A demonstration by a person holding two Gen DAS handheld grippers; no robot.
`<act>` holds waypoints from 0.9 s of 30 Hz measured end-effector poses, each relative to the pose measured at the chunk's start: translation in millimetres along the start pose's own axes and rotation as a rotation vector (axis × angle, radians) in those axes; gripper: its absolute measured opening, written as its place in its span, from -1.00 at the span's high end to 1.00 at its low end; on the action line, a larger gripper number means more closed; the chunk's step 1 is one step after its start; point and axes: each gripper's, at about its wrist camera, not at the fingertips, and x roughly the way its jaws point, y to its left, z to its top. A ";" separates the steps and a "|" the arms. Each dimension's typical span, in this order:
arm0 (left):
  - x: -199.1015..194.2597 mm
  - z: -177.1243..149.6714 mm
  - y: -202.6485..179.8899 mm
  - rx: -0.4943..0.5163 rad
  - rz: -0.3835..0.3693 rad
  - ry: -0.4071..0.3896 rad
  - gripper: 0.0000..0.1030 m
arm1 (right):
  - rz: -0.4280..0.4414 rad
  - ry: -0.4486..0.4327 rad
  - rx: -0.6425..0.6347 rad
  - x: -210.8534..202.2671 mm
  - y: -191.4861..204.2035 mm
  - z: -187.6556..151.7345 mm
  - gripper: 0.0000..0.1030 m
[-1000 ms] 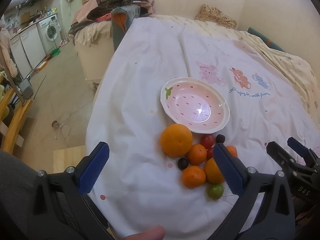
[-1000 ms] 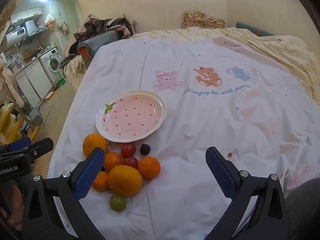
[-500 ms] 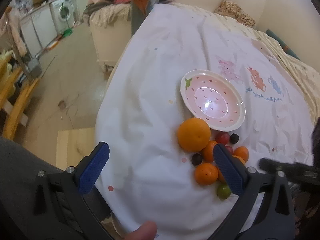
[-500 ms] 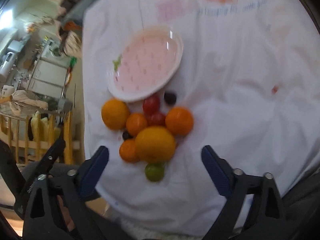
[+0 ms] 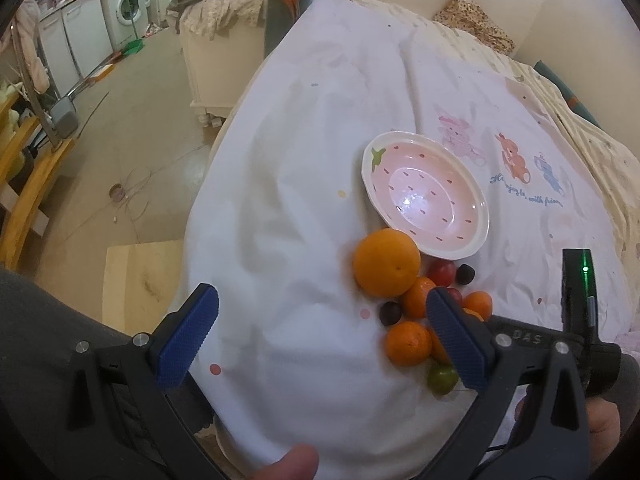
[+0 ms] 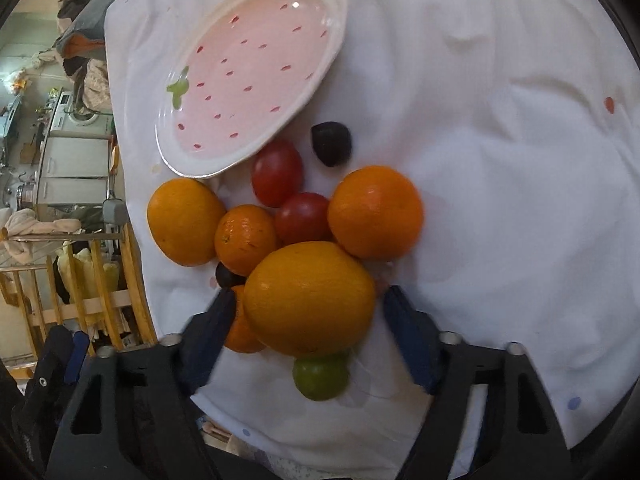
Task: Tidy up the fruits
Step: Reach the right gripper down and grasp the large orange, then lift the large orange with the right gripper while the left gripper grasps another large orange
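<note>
White bedsheet [image 6: 500, 160]: my right tongs [image 6: 304, 336] closing around big orange [image 6: 310, 298], should centre it; left tongs [image 5: 320, 336] released.

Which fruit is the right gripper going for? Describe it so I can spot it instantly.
Find the pink strawberry plate on the white sheet; the fruit pile lies just below it. The right gripper is closing around the big yellow-orange citrus, not yet touching. It is the largest, palest fruit, directly above the green one.

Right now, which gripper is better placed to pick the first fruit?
Right. The right gripper straddles the big orange, jaws closing. The left gripper hangs open over bare cloth.
</note>
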 end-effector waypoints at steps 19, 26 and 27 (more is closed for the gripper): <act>5.4 -4.3 -4.6 0.033 0.053 0.001 -0.99 | 0.171 -0.114 -0.104 -74.1 -6.9 6.3 -0.24; 15.1 -4.4 -8.2 0.053 0.095 0.034 -0.98 | 0.188 -0.241 -0.206 -114.4 -5.4 23.8 -0.24; 16.4 -4.5 -9.8 0.060 0.097 0.040 -0.98 | 0.188 -0.253 -0.204 -117.5 -7.2 27.2 -0.24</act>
